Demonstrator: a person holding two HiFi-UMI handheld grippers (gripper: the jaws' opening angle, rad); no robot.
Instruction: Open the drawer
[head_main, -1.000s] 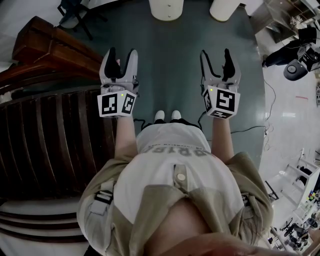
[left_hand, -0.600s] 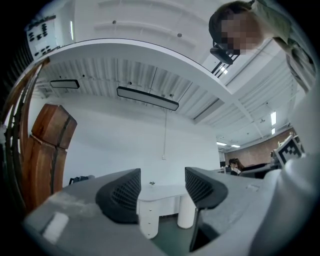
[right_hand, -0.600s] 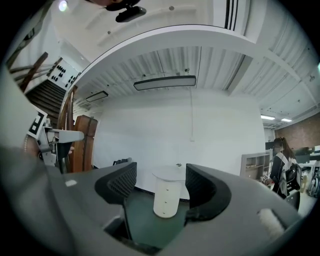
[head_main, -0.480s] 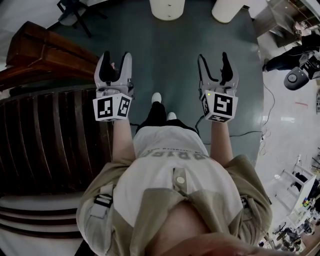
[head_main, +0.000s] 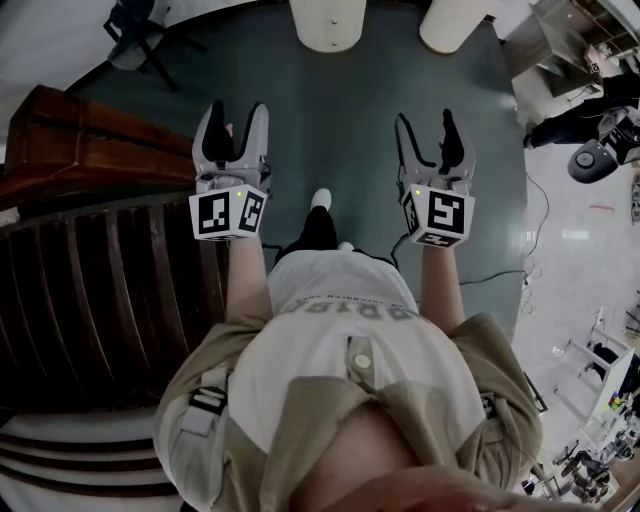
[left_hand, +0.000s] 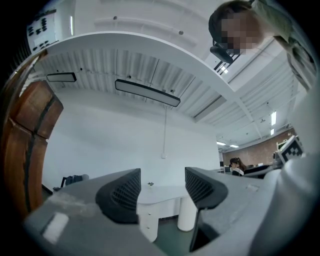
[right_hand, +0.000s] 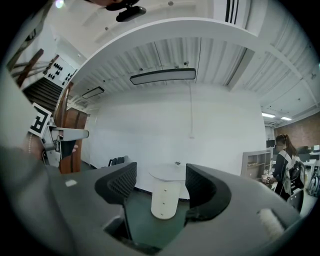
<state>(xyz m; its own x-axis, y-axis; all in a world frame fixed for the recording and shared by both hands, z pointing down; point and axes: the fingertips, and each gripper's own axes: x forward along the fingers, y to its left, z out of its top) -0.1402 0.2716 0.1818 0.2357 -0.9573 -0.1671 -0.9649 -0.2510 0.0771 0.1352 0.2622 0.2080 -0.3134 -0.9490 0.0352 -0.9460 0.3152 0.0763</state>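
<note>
over the green floor (head_main: 340, 110), the left gripper (head_main: 238, 110) and right gripper (head_main: 425, 120) are hanging spread and empty. a white round cabinet (head_main: 327, 20) is standing ahead, nothing blocking it.

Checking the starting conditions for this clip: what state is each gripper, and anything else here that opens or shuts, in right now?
Left gripper: open, nothing between its jaws, held in the air.
Right gripper: open, nothing between its jaws, held in the air.
White drawer unit: no drawer pulled out, standing on the floor ahead, apart from both grippers.
</note>
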